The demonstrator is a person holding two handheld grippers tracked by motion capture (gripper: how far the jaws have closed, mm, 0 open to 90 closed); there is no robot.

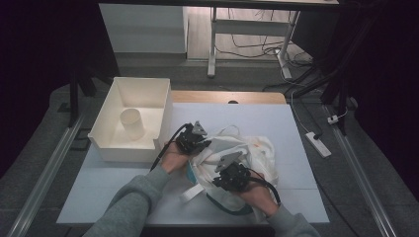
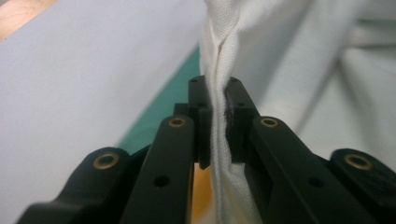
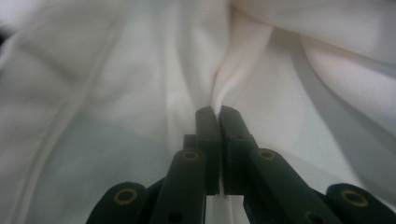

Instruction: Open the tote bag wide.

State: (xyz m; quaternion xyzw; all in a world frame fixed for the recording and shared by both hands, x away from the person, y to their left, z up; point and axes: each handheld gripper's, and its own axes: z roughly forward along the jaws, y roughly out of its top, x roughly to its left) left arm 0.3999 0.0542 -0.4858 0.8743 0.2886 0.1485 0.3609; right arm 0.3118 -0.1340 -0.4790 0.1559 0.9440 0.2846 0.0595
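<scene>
On the white desk (image 1: 123, 197), a crumpled white cloth bag with teal trim (image 1: 257, 148) lies bunched, its long axis running from the near edge toward the far right. The left gripper (image 2: 216, 100) pinches a rolled fold of it between its jaws. The right gripper (image 3: 217, 116) has its jaws pressed together on a thin pleat.

Lab: rig frame (image 1: 74, 94), floor cables (image 1: 257, 49), power strip (image 1: 317, 143).

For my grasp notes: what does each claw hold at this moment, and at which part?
Both hold the white garment. The left claw pinches a folded, seamed edge at its left side; the right claw pinches a thin fold nearer the person.
</scene>
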